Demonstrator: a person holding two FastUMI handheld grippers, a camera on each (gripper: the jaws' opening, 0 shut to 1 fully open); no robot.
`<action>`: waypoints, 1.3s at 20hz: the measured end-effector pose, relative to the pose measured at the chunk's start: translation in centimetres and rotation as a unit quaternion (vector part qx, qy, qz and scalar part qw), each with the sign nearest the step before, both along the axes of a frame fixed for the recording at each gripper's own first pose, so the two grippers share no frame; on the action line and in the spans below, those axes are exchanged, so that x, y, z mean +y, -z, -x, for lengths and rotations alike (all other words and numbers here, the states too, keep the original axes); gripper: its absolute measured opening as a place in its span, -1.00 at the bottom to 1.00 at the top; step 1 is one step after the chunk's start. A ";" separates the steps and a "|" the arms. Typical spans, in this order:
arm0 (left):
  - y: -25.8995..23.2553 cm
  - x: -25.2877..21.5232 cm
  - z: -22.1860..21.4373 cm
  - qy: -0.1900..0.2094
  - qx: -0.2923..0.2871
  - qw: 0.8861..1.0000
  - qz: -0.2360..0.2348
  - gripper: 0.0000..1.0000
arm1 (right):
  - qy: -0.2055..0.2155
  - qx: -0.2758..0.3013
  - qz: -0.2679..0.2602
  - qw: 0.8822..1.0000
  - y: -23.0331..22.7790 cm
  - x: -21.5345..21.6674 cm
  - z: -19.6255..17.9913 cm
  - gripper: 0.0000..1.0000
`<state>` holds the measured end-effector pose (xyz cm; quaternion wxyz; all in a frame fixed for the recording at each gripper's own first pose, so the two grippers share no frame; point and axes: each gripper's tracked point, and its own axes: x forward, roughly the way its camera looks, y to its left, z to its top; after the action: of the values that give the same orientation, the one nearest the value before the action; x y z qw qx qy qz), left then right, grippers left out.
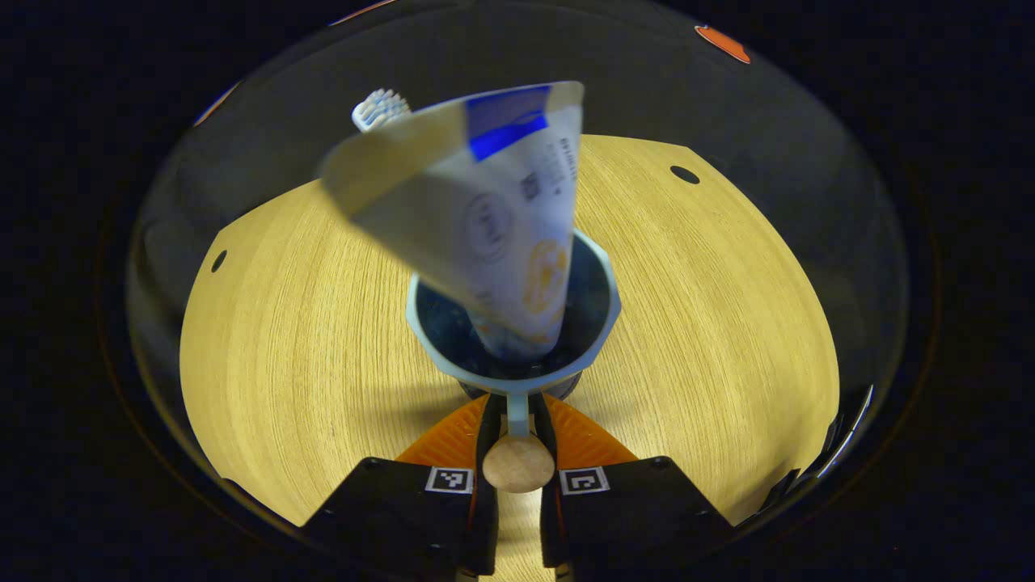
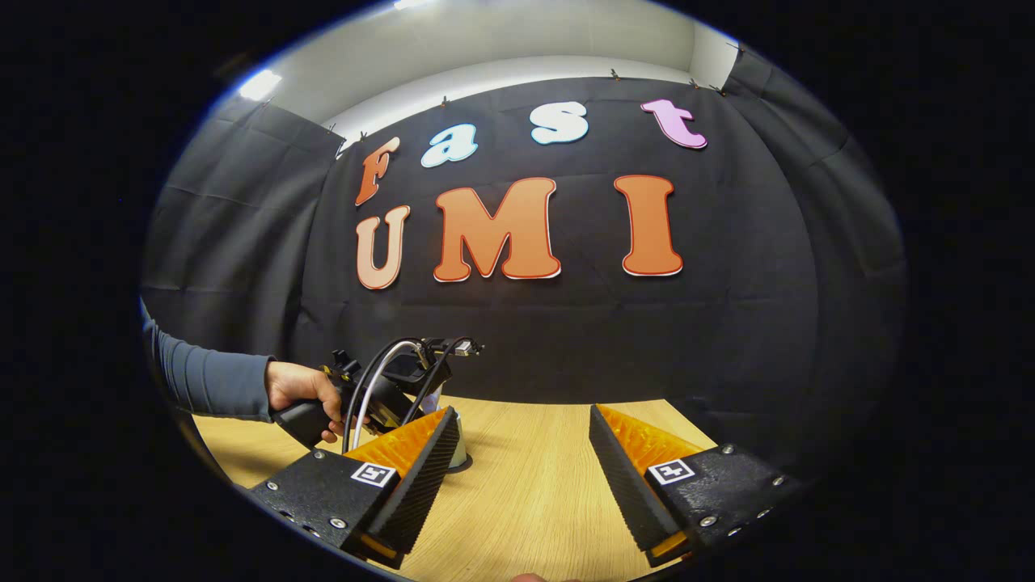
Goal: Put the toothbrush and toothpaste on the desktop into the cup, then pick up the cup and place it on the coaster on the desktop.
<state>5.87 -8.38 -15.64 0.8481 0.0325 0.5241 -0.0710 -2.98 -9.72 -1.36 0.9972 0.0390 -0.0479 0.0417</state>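
Pale wood-grain worktop [image 1: 307, 339] spreads out ahead of the left tool [image 1: 517, 440], with dark booth cloth beyond its far edge. Just ahead of that tool's fingers stands the cup [image 1: 602, 303], light-rimmed and dark inside. Its thin handle [image 1: 517, 414] runs back between the two fingers, ending in a round wooden knob [image 1: 518, 463], and the fingers are clenched on the handle from either side. The toothpaste [image 1: 493, 234] stands in the cup, narrow end down and flat crimped end up, leaning toward the left tool's left. Behind the tube's upper edge, the bristled head of the toothbrush [image 1: 380, 107] pokes out. The coaster cannot be made out under the cup.

From the right tool [image 2: 517, 461], the same worktop [image 2: 525, 485] runs ahead to the black cloth wall. Its fingers are spread wide apart with nothing between them, above the wood. Off to its left, beyond the left finger, a hand [image 2: 301, 390] in a long grey-blue sleeve [image 2: 212, 378] grips the other tool's handle, cables looping over it, and a sliver of the cup [image 2: 458, 444] shows beside the finger
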 end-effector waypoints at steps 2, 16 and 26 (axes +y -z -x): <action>-0.3 -1.0 0.4 0.000 0.002 1.000 -0.001 -0.51 | 0.002 0.004 0.001 1.000 0.2 0.0 -0.2 0.95; -7.1 3.2 2.9 0.013 -0.136 0.991 0.016 0.95 | -0.002 0.030 -0.013 0.999 -1.0 3.8 -2.1 0.95; -18.2 12.7 6.7 -0.035 -0.344 0.938 -0.032 0.97 | 0.000 -0.013 -0.002 1.000 -4.4 8.1 -3.8 0.94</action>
<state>-0.87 4.30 2.55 0.9771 0.0636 0.2027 -0.0090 0.81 -1.66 3.00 0.9965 0.0401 -0.0606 0.0417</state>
